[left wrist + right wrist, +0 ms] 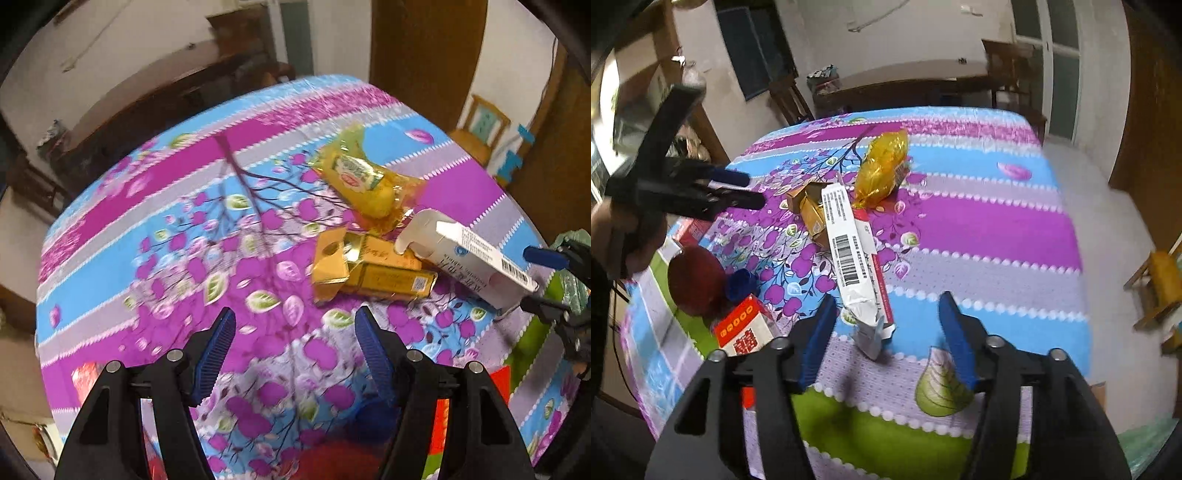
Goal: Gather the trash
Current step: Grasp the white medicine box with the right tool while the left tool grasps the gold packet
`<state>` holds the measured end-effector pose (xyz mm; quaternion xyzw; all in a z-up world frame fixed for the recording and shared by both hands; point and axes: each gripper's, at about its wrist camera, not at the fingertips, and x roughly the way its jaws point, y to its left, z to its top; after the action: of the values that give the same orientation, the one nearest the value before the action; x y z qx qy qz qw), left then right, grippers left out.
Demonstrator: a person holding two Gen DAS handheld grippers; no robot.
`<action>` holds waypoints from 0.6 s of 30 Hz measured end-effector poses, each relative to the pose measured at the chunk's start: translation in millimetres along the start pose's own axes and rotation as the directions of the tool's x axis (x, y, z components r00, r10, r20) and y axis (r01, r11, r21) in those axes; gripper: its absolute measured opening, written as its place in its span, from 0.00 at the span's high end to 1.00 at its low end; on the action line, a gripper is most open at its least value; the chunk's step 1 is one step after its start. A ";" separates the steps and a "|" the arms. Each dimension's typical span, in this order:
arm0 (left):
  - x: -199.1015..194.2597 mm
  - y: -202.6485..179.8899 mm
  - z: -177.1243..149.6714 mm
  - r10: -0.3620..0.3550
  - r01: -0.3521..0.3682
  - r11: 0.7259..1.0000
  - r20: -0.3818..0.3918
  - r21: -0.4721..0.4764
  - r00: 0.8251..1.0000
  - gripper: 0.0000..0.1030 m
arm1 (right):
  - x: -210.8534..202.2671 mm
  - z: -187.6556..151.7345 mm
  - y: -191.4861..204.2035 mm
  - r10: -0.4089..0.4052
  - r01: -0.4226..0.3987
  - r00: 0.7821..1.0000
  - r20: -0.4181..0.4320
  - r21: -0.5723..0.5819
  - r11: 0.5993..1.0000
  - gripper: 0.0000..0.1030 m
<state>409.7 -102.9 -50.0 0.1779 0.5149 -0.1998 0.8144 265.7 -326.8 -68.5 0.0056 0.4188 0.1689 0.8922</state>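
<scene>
A desk [997, 221] under a floral cloth carries a yellow wrapper [882, 166], a gold carton [812, 214], a white box [849, 251] — and a red-and-white box [744, 328].

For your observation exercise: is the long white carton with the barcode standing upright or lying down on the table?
Lying down. The white carton rests lengthwise on the floral tablecloth, barcode side up, its far end propped on the gold box.

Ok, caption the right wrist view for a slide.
Open right gripper above a long white barcoded carton lying on the floral tablecloth, beside a gold box and yellow wrapper.
</scene>
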 end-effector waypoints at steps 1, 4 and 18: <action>5.9 -2.0 3.8 -0.005 0.005 1.000 -0.016 0.005 1.000 0.34 | 1.7 4.3 1.1 0.003 -0.003 1.000 0.002 -0.012 1.000 0.40; 25.5 -6.0 18.2 -0.022 0.021 0.999 -0.052 -0.027 0.998 0.31 | 18.0 15.1 8.3 0.030 -0.030 0.999 -0.025 -0.037 0.999 0.40; 21.4 1.1 48.4 -0.016 0.020 0.993 0.035 -0.115 0.999 0.27 | 55.3 11.9 12.9 0.039 -0.042 0.997 -0.068 -0.039 0.998 0.74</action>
<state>455.8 -129.0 -49.7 0.1228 0.5131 -0.1801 0.8302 303.6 -296.1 -100.1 -0.0096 0.4449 0.1955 0.8739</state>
